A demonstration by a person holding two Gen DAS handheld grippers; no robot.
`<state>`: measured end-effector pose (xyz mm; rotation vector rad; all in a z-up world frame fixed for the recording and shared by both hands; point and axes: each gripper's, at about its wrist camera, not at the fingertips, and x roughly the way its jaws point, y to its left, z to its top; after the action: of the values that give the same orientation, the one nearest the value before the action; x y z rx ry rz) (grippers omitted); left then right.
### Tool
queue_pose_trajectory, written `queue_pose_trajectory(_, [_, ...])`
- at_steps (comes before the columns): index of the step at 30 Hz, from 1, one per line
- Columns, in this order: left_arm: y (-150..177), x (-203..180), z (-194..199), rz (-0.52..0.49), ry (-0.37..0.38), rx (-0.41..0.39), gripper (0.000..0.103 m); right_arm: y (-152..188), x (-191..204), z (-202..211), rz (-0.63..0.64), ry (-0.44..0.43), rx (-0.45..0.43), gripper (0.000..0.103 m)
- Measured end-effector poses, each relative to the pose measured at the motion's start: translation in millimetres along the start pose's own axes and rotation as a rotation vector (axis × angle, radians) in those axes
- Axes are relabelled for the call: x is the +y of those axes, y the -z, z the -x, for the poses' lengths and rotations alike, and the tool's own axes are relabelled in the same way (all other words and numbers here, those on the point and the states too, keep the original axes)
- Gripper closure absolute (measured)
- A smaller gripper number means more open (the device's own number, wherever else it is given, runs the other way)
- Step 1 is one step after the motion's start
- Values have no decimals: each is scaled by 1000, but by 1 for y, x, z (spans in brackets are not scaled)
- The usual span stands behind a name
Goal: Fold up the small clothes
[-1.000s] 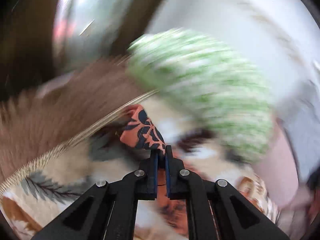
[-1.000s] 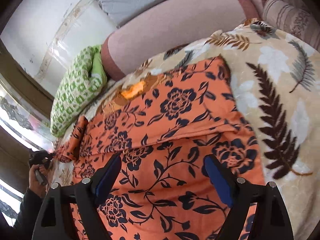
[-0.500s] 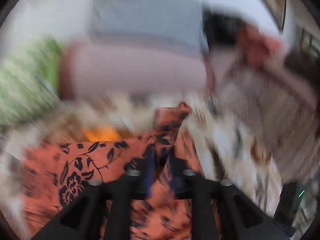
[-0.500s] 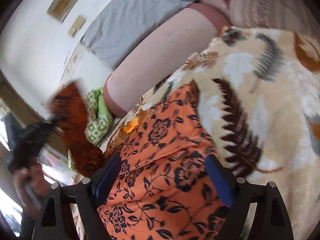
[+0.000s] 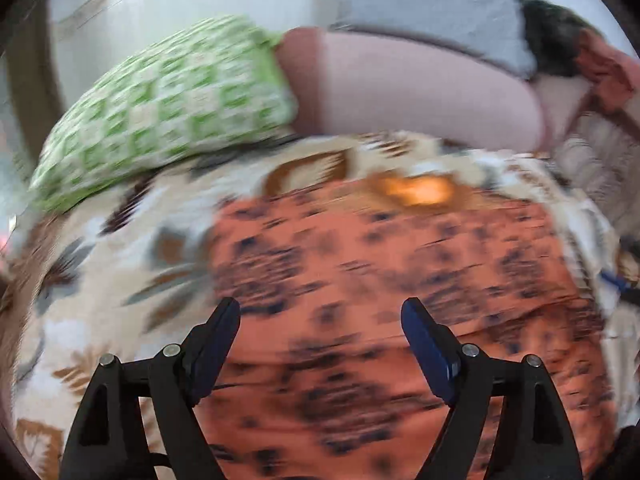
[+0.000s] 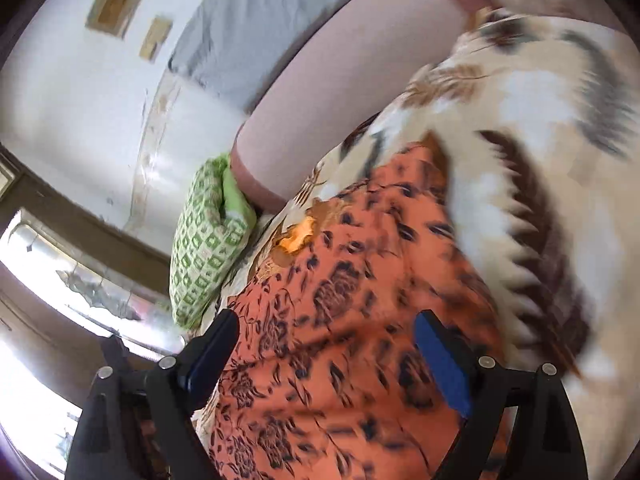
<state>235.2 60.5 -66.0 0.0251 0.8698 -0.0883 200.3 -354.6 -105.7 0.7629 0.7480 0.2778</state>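
Note:
An orange garment with a dark flower print (image 5: 400,280) lies spread on a cream leaf-patterned blanket (image 5: 100,272); the left wrist view is blurred by motion. My left gripper (image 5: 320,316) is open and empty, just above the garment's near part. In the right wrist view the same garment (image 6: 340,340) lies on the blanket (image 6: 540,160), with a fold across it. My right gripper (image 6: 326,332) is open and empty over the garment.
A green-and-white patterned pillow (image 5: 172,100) (image 6: 204,248) lies at the blanket's far left. A pink bolster (image 5: 400,92) (image 6: 340,92) runs along the back, with a grey cushion (image 5: 420,4) behind it against the white wall. A window (image 6: 60,300) is at the left.
My left gripper held a corner of the garment, carried it across over the rest, and has let it go; its jaws now stand open. The right gripper stayed open and tilted.

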Motion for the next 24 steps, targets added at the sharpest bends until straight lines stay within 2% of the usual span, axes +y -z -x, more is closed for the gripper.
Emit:
queue_pose_trajectory(4, [21, 31, -33, 60, -38, 47, 20, -39, 7, -63, 83, 173, 123, 13])
queue_pose_trajectory(6, [30, 39, -52, 73, -73, 89, 20, -44, 4, -93, 120, 256, 203, 20])
queue_pose_trajectory(7, [34, 41, -62, 84, -75, 118, 20, -43, 3, -108, 134, 304, 248, 37])
queue_pose_trajectory(8, [38, 47, -67, 114, -52, 128, 20, -41, 4, -118, 150, 337, 276, 63])
queue_pose_trajectory(9, [40, 49, -66, 134, -38, 110, 20, -38, 7, -121, 178, 366, 288, 82])
queue_pose_trajectory(10, [40, 51, -65, 139, -31, 103, 20, -37, 13, -122, 208, 370, 292, 92])
queue_pose_trajectory(11, [41, 51, -65, 135, -29, 100, 20, -37, 23, -120, 253, 384, 283, 92])
queue_pose_trajectory(13, [42, 51, -62, 124, -23, 93, 20, -37, 52, -108, 406, 455, 199, 92])
queue_pose_trajectory(16, [42, 53, -49, 115, -12, 58, 20, -37, 79, -87, 531, 506, 73, 92])
queue_pose_trajectory(17, [39, 53, -44, 117, -14, 30, 20, -37, 76, -90, 538, 525, 74, 91])
queue_pose_trajectory(19, [31, 53, -33, 130, -12, -21, 20, -35, 49, -114, 527, 575, 148, 88])
queue_pose_trajectory(21, [21, 51, -23, 143, -2, -51, 20, -33, 19, -125, 456, 595, 185, 82])
queue_pose_trajectory(22, [17, 49, -19, 131, 12, -59, 20, -33, 13, -119, 416, 560, 153, 81])
queue_pose_trajectory(24, [8, 40, -21, 71, 0, -77, 20, -34, 15, -101, 391, 557, 112, 66])
